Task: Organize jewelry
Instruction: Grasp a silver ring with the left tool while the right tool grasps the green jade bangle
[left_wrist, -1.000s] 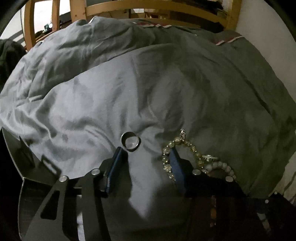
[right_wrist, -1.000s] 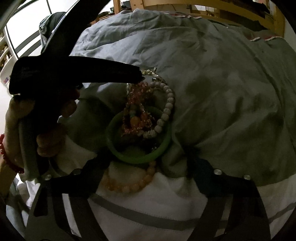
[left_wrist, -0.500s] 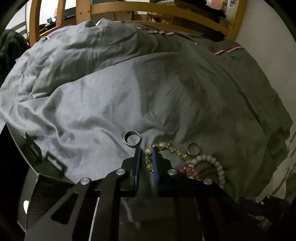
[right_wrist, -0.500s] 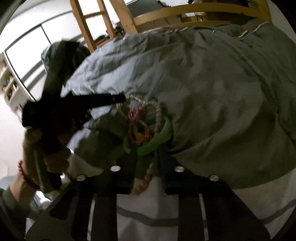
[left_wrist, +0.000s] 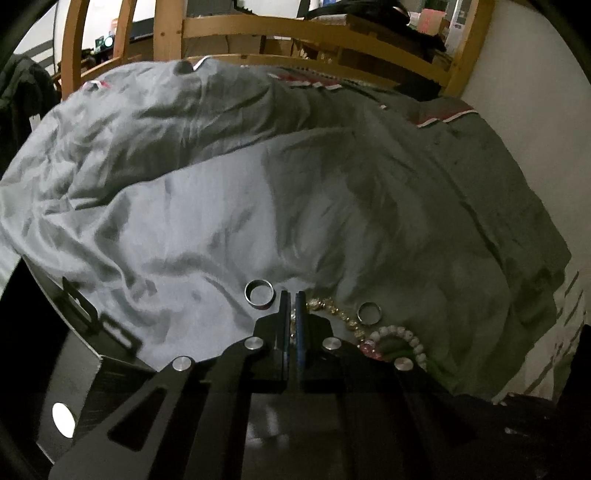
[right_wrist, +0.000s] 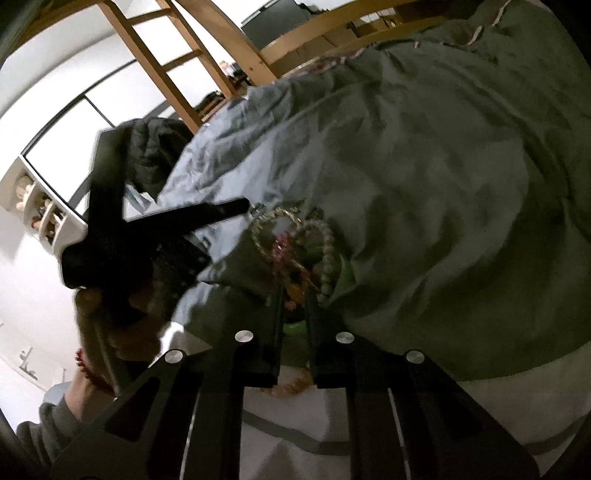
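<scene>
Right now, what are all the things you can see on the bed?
Duvet: one, grey, rumpled over the bed.
Rings: two, silver, flat on the duvet, one each side of the left tool's tip.
Gold bead bracelet: one, pale gold, pinched by the left tool.
White bead bracelet: one, in the pile.
Green bangle: one, between the right tool's closing jaws.
Pink bead strand: one, in the pile.
Bed frame: wooden, behind.
Left tool: black, shut.
Right tool: black.
Hand: one, holding the left tool.

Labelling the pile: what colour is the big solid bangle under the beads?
Green bangle; right wrist view shows it best, though blurred.
</scene>
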